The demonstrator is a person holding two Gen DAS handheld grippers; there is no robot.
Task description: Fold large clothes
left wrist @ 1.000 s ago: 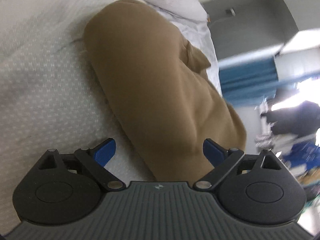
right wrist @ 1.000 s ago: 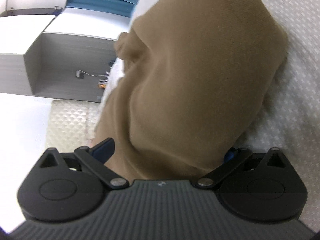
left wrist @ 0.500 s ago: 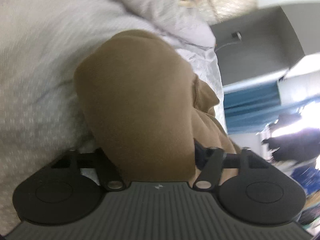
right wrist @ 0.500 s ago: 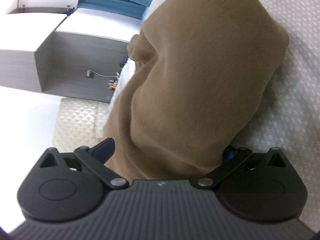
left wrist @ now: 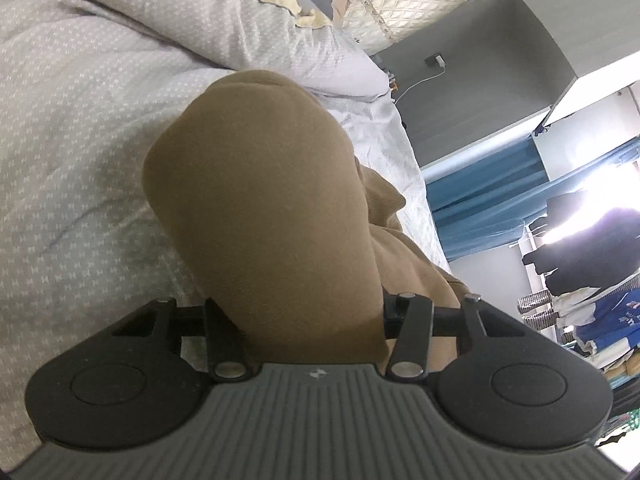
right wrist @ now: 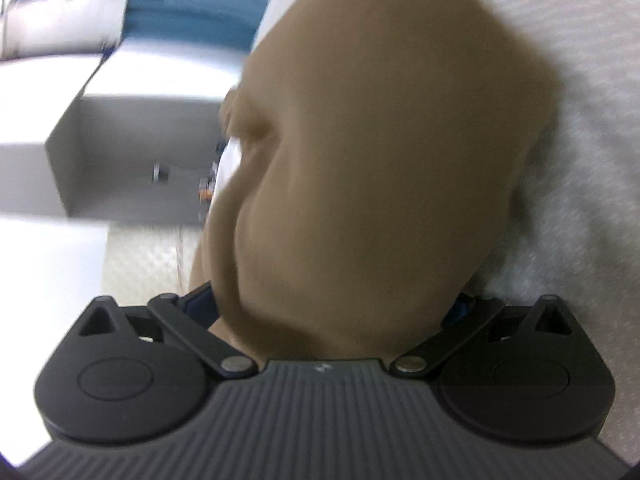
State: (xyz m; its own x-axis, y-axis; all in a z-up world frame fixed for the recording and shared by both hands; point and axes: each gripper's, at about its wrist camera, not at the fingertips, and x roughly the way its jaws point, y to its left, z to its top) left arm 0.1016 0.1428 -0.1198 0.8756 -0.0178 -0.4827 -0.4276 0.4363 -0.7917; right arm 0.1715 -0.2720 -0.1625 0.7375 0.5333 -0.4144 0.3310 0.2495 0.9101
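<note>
A thick, folded brown garment (left wrist: 264, 200) rises from the patterned bedspread (left wrist: 72, 160) and fills the middle of both wrist views. My left gripper (left wrist: 304, 312) has its jaws closing on the near end of the bundle. The cloth bulges between them and hides the pads. In the blurred right wrist view the brown garment (right wrist: 380, 140) sits between the widely set jaws of my right gripper (right wrist: 332, 304). It touches the blue pads (right wrist: 200, 304) on both sides.
A pillow (left wrist: 200, 12) and a quilted headboard (left wrist: 400, 0) lie beyond the garment. A grey cabinet (left wrist: 480, 92), a blue curtain (left wrist: 480, 208) and hanging dark clothes (left wrist: 580, 248) stand past the bed's edge. Bedspread (right wrist: 592, 160) shows to the right of the bundle.
The left jaws went from wide open beside the garment to closed in around its near end, and that view rolled and lifted slightly. The right gripper kept its hold, its view now blurred.
</note>
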